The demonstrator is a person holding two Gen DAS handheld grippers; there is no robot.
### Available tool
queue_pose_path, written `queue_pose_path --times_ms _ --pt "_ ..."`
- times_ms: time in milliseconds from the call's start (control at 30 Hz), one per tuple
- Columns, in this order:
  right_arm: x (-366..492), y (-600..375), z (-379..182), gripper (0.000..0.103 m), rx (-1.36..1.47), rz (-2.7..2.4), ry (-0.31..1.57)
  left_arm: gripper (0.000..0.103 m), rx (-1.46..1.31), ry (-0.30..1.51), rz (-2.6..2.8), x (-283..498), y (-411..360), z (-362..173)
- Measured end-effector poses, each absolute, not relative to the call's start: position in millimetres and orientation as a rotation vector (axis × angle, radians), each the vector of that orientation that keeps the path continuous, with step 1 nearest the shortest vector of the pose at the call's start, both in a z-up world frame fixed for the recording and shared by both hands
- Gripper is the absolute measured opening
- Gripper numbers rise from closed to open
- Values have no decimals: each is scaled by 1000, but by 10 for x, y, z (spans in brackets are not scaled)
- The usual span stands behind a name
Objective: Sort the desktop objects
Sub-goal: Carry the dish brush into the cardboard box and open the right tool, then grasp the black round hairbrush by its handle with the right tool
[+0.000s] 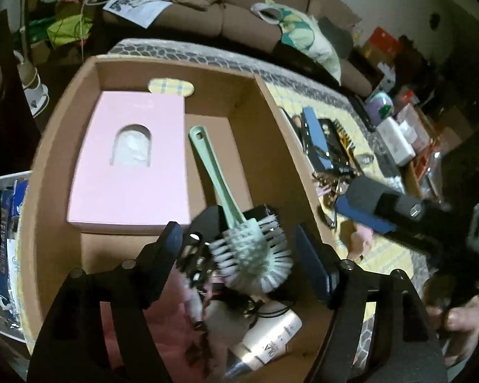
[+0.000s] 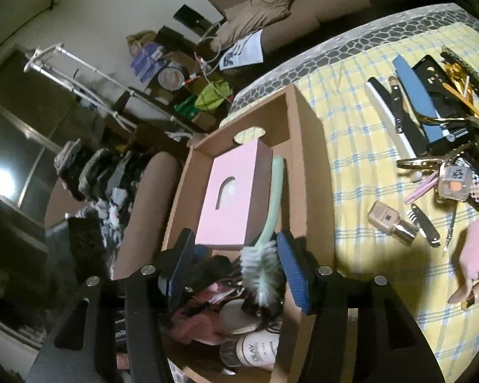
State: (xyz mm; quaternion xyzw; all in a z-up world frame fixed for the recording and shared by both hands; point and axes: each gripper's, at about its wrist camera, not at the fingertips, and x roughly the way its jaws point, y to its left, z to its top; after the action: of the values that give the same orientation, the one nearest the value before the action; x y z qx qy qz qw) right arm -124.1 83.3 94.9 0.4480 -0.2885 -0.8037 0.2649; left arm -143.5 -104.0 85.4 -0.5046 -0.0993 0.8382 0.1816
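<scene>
Left gripper [image 1: 239,255] jaws apart, hanging over box [image 1: 271,102], holding nothing. Right gripper [image 2: 236,271] jaws apart too, empty, over same box. Bottle [image 2: 255,349] nearest, lying in box. Brush [image 1: 239,239] beyond it, head on dark clutter, handle pointing away. Pink carton [image 1: 131,159] beside handle. Farther right, small items [image 2: 431,127] strewn on yellow checked cloth [image 2: 351,159].

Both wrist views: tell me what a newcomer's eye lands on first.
The mint brush lies diagonally in the cardboard box, its bristled head on a heap of clutter near both open grippers. Beside it sits the pink box, the largest pale thing inside. Right of the cardboard box, small items litter the yellow checked cloth.
</scene>
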Motion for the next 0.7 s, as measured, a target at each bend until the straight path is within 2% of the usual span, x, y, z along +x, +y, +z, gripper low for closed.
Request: queue_pose_path --times_ms 100,267,400,600,667,700 --pt "-1248 952 956 57 1201 -2164 -826 53 -1485 -154 2350 -1454 -796 731" --pt "-1239 1141 1046 57 1181 -2177 -850 51 -1529 104 2390 -1401 -477 637" --pt "-1224 1325 1116 57 1168 -2204 -843 43 -1545 168 2442 -1410 -513 633" --pt "-1193 1677 1154 57 1158 -2243 -858 44 -1543 18 2423 -1471 -635 648" --pt "-1181 1826 1169 57 1149 -2259 -878 46 -1550 -58 2395 -1484 -655 669" --pt "-1174 1906 1186 57 1139 -2267 -893 50 -1550 -95 2380 -1490 -658 684"
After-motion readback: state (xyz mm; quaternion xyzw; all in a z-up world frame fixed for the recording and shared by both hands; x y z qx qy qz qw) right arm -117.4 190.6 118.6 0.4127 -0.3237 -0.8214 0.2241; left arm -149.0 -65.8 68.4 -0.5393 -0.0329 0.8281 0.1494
